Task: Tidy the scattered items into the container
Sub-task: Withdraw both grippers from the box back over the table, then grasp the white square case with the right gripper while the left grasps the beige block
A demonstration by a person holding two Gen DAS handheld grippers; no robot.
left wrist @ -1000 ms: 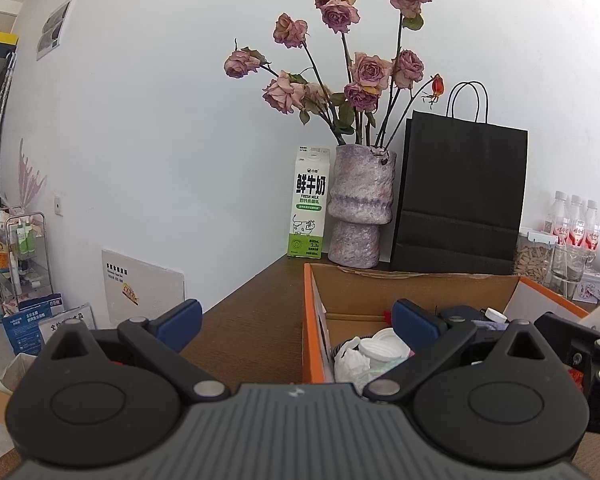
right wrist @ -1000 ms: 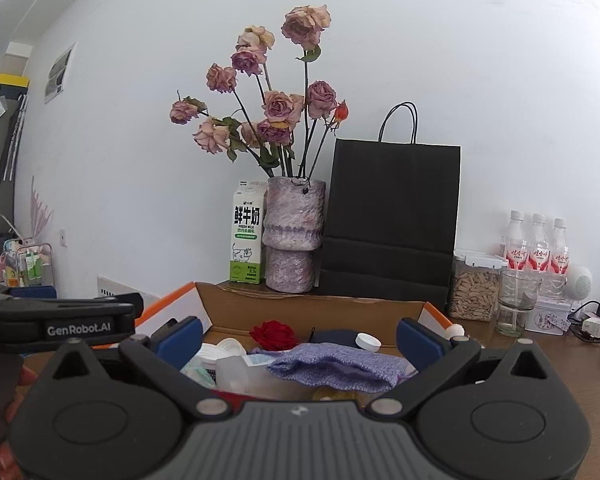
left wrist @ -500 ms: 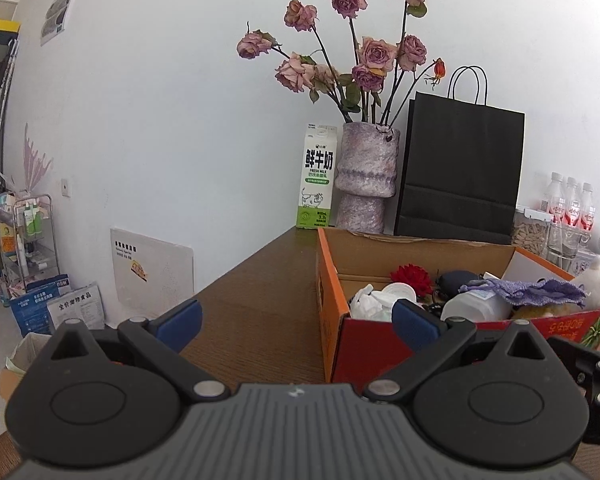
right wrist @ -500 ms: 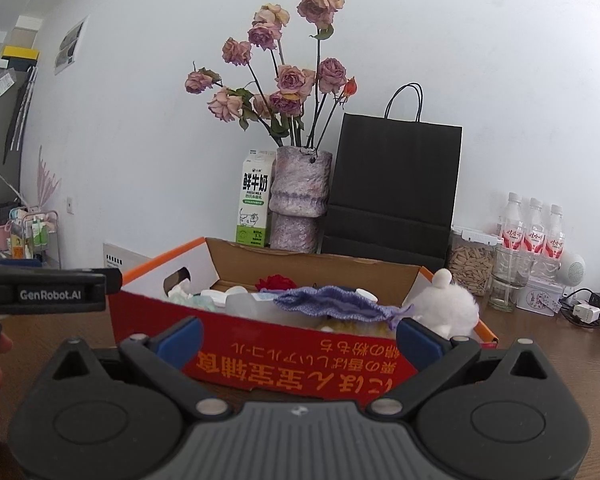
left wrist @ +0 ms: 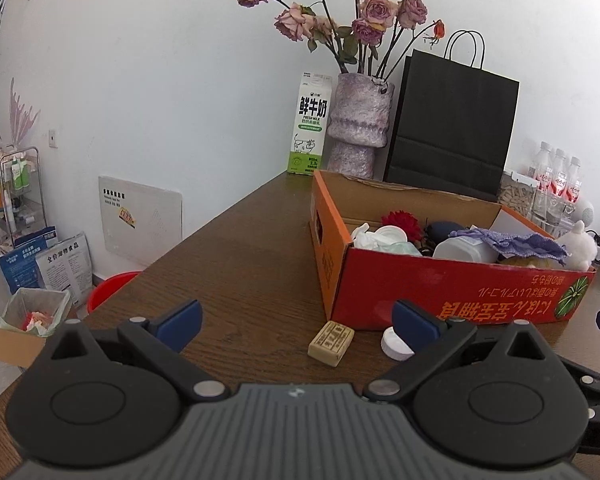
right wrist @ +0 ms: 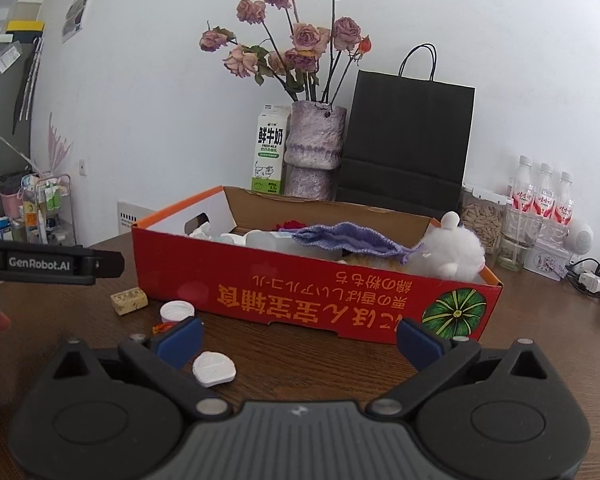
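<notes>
A red cardboard box (left wrist: 452, 292) (right wrist: 308, 292) stands on the brown table, holding a purple cloth (right wrist: 340, 236), a white plush toy (right wrist: 456, 252), a red flower (left wrist: 402, 222) and a white jar (left wrist: 464, 250). In front of it lie a tan soap bar (left wrist: 332, 343) (right wrist: 129, 301), a white cap (left wrist: 396, 345) (right wrist: 177, 312) and a white lid (right wrist: 213, 368). My left gripper (left wrist: 296, 320) is open and empty, before the soap. My right gripper (right wrist: 298, 338) is open and empty, in front of the box.
A milk carton (left wrist: 310, 124), a vase of dried roses (left wrist: 360, 124) and a black paper bag (left wrist: 452, 128) stand behind the box. Bottles (right wrist: 540, 204) and a seed jar (right wrist: 482, 220) are at the right. The table edge drops off left, above a bin (left wrist: 34, 312).
Both grippers have pulled back and up from over the box. The box front and the loose items on the table before it have come into view.
</notes>
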